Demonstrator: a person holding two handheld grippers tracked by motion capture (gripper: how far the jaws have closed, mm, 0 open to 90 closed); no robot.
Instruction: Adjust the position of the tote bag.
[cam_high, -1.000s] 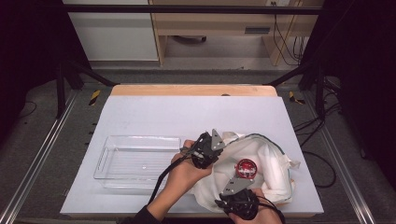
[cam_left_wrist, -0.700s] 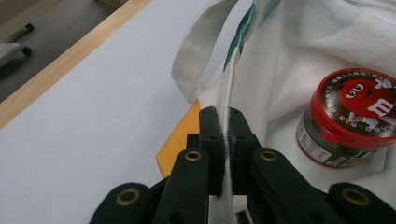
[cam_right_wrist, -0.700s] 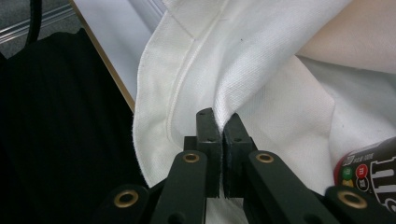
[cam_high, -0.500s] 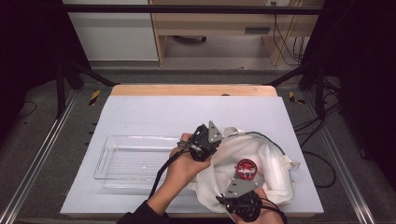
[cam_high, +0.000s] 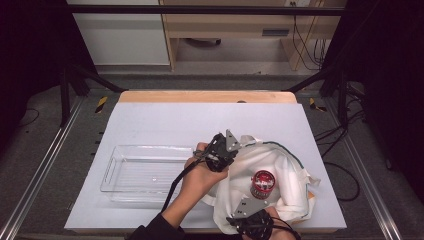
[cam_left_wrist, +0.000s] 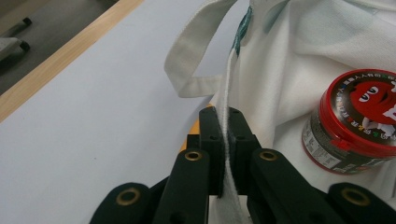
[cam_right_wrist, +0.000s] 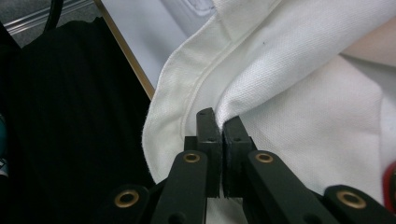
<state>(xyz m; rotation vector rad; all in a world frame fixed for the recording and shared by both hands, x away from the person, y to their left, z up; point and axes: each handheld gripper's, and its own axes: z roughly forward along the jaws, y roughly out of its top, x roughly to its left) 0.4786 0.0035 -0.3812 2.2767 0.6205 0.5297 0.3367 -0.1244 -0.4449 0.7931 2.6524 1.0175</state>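
A white cloth tote bag lies spread at the table's front right, and a red-lidded can rests in its open mouth. My left gripper is at the bag's left edge and shut on the rim seam. In the left gripper view the can stands just right of the jaws, with the bag's handle strap looping beyond them. My right gripper is at the bag's near edge, shut on a fold of the white cloth.
A clear plastic tray sits left of the bag, beside my left hand. The white table top runs back to a wooden edge strip. My dark sleeve lies by the table's front edge.
My left gripper has shifted slightly toward the far side with the bag's rim in it, which opens the mouth a little more. The right gripper has barely moved.
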